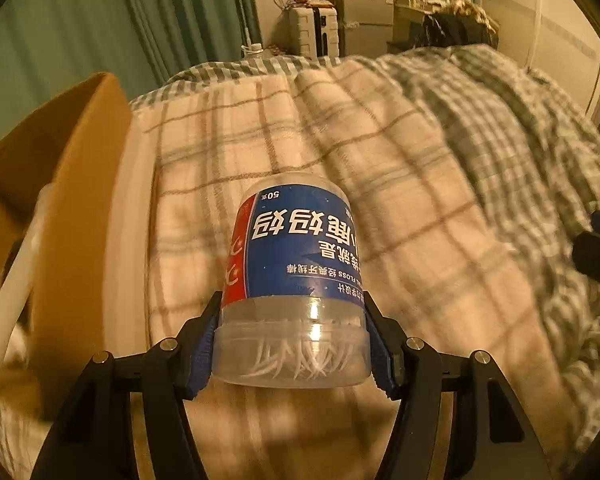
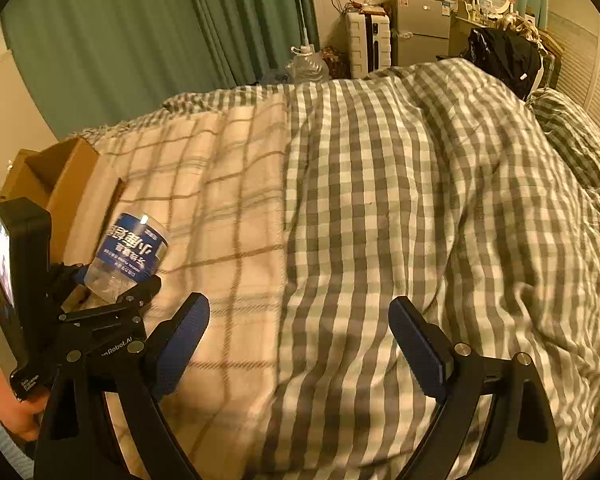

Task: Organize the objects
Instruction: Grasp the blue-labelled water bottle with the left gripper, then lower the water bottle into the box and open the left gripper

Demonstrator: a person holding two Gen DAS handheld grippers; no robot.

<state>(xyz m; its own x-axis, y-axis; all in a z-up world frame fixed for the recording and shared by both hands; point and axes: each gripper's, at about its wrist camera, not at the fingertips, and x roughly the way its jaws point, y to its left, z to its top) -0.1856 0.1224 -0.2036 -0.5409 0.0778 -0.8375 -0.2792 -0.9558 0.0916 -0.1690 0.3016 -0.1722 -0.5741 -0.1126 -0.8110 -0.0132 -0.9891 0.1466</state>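
My left gripper (image 1: 292, 344) is shut on a clear plastic tub of dental floss picks (image 1: 296, 280) with a blue and red label, held upside down above the bed. The tub also shows in the right wrist view (image 2: 130, 254), at the far left in the left gripper (image 2: 116, 286). An open cardboard box (image 1: 60, 184) stands to the left of the tub, and it shows in the right wrist view (image 2: 56, 184) too. My right gripper (image 2: 300, 344) is open and empty over the checked duvet. Part of it shows at the right edge of the left wrist view (image 1: 598, 248).
A beige plaid blanket (image 1: 300, 140) and a grey checked duvet (image 2: 420, 200) cover the bed. Green curtains (image 2: 160, 40), a white suitcase (image 2: 366, 42), a small fridge (image 2: 420, 28) and a black bag (image 2: 504, 56) stand beyond it. A white strap (image 1: 8, 304) hangs at the left.
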